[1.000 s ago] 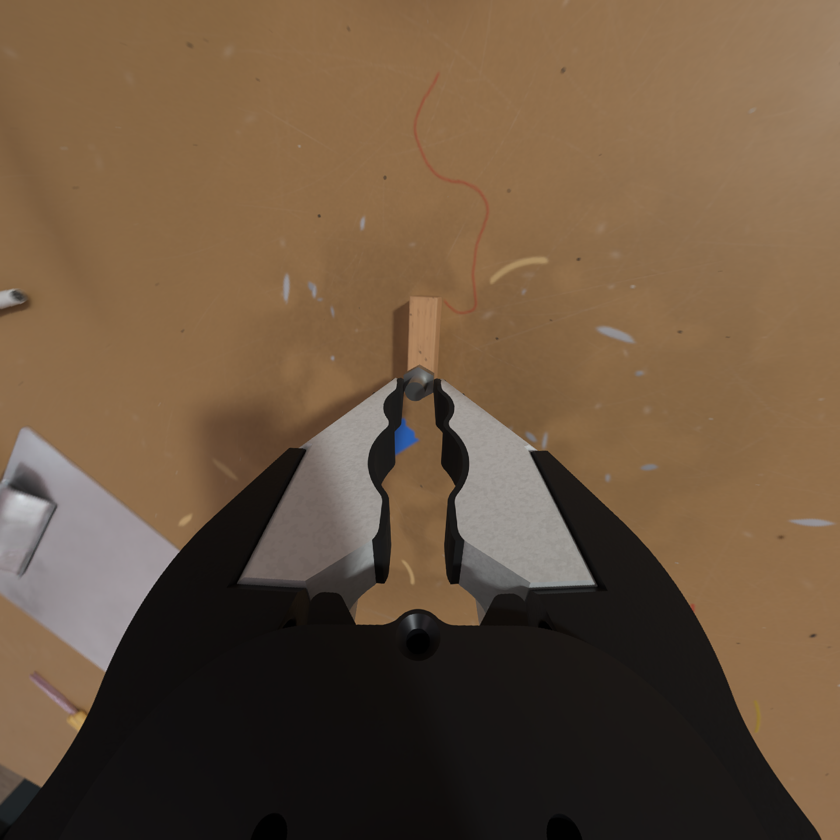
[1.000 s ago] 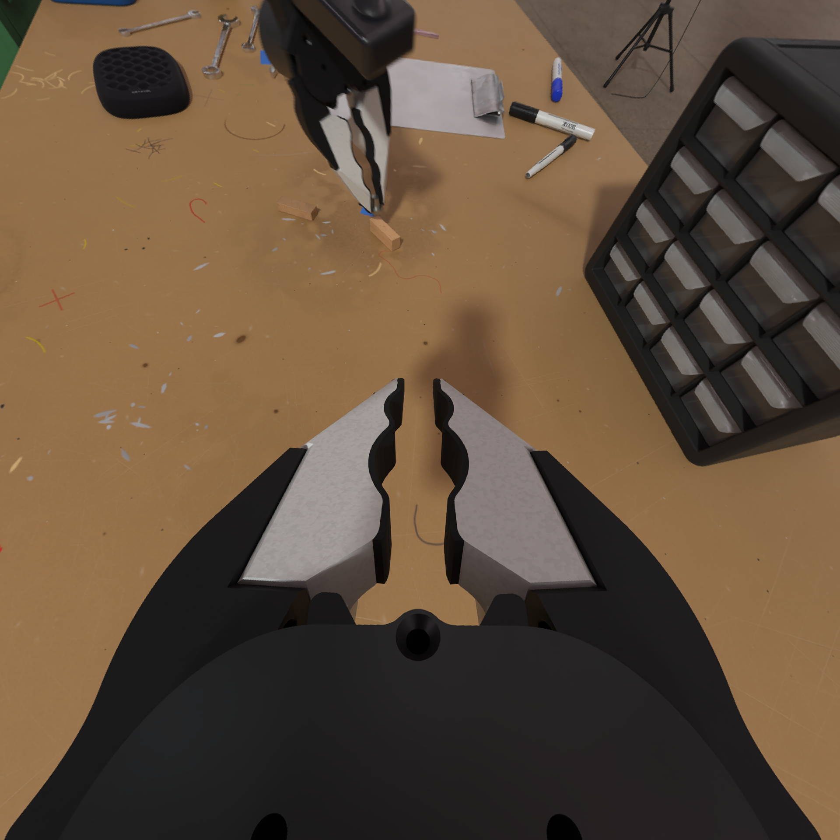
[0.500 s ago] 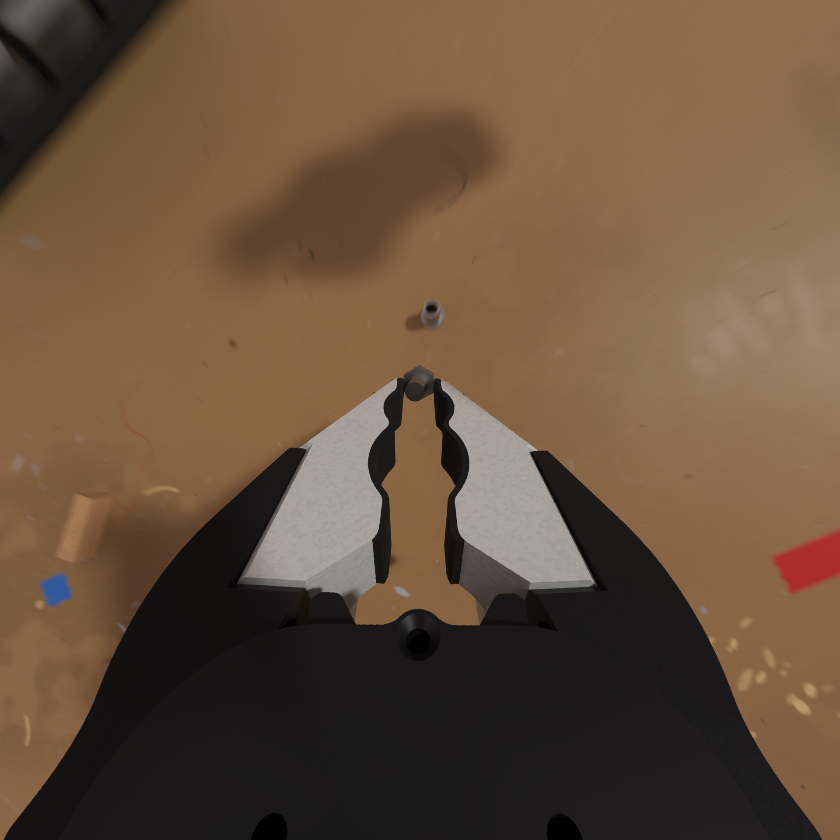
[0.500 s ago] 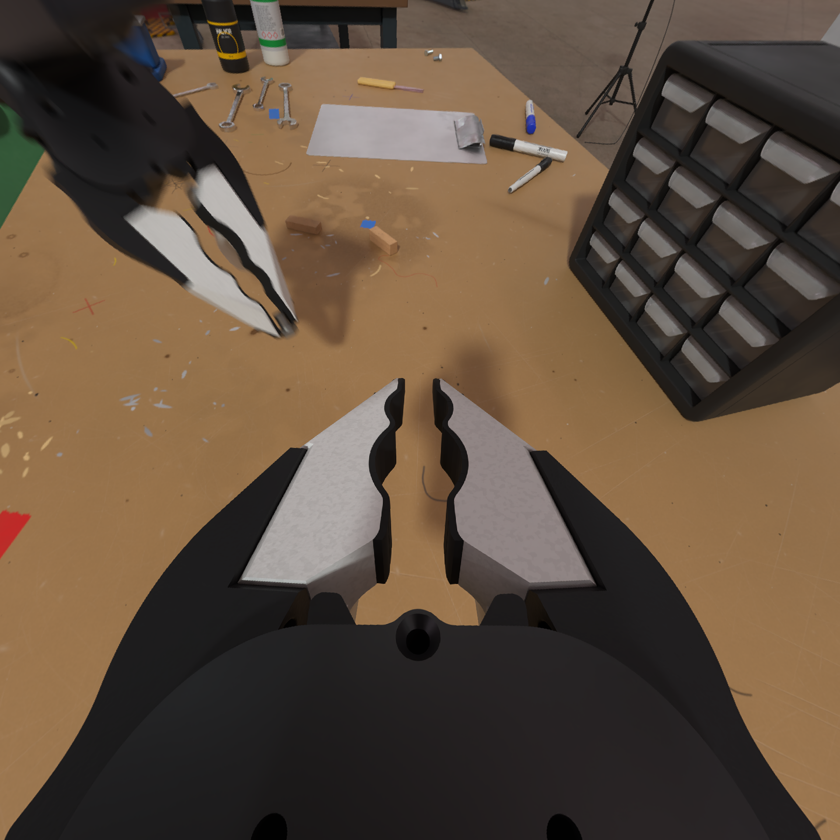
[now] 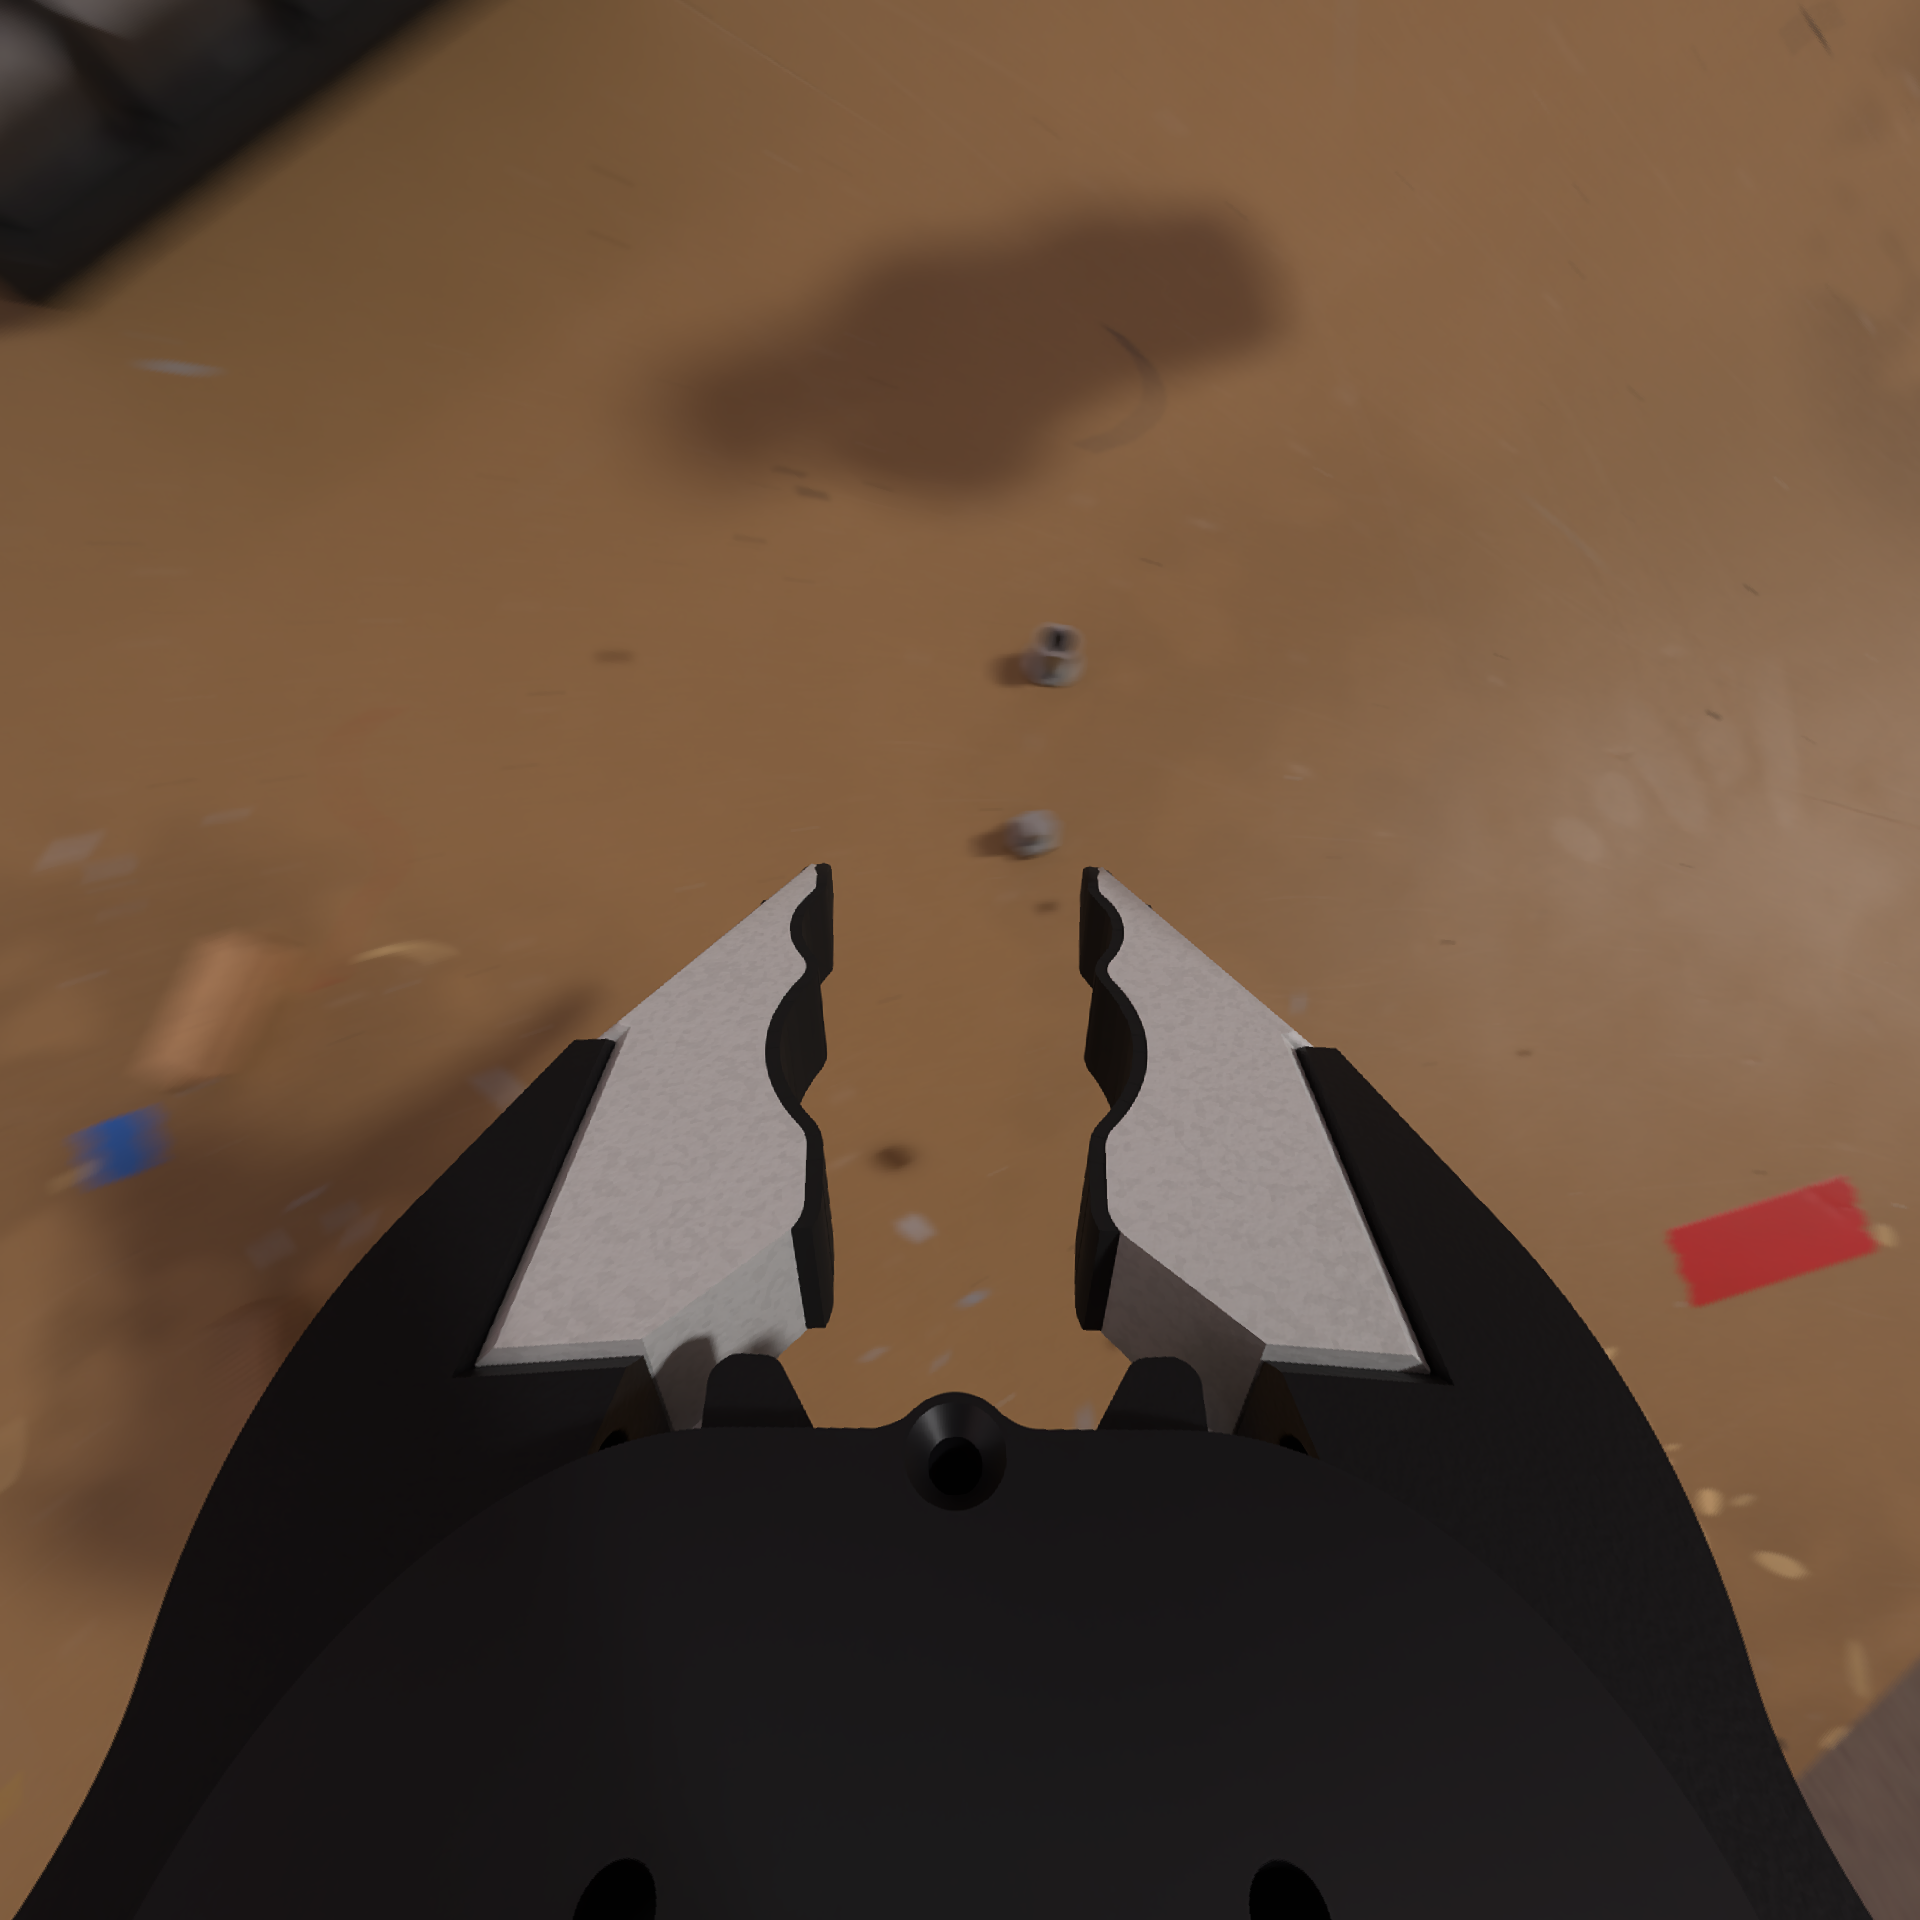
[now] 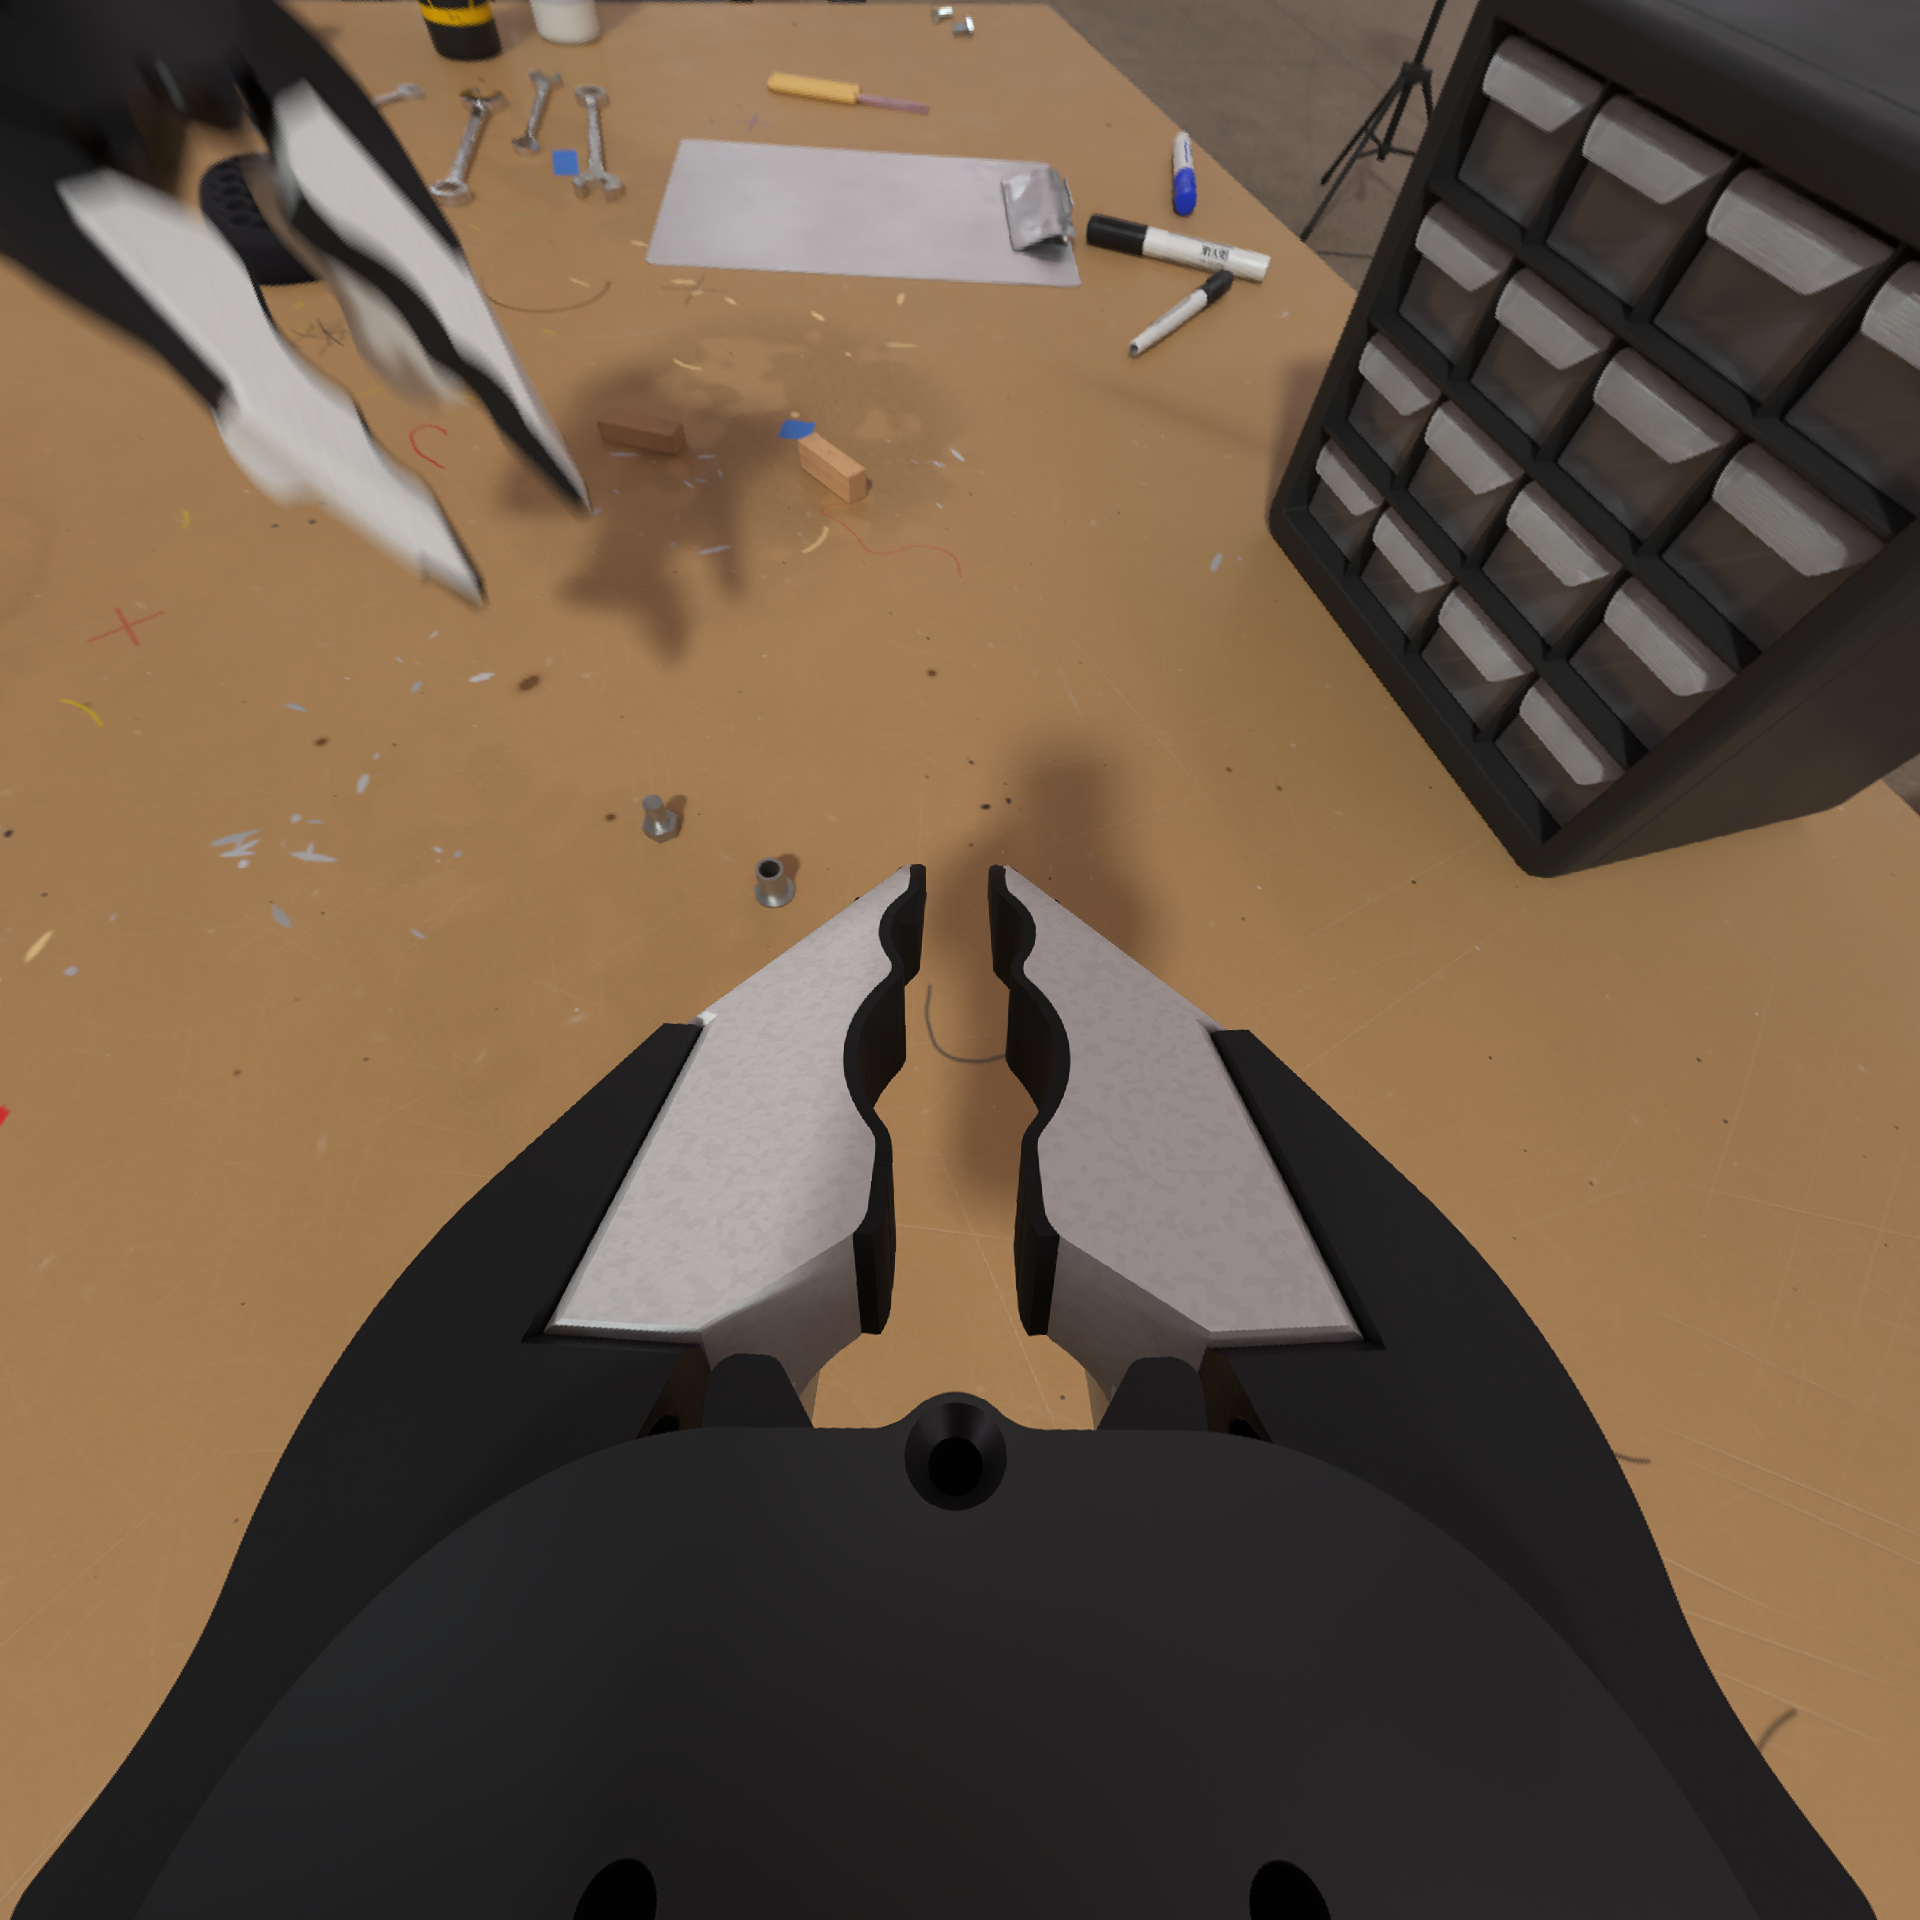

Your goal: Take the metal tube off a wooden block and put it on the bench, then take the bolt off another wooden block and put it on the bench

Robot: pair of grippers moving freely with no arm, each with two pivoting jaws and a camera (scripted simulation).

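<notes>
The bolt lies on the bench just ahead of my left gripper, which is open and empty. The short metal tube stands on the bench a little farther on. In the right wrist view the bolt and tube sit side by side, left of my right gripper. Its jaws are nearly shut with a narrow gap and hold nothing. The left gripper shows blurred, above the bench at the upper left. Two bare wooden blocks lie farther back.
A black drawer cabinet stands at the right. A grey metal sheet, markers and wrenches lie at the back. Red tape and blue tape are stuck on the bench.
My left gripper carried the bolt from the wooden block to beside the tube, then opened and let it go onto the bench. The right gripper stayed nearly still.
</notes>
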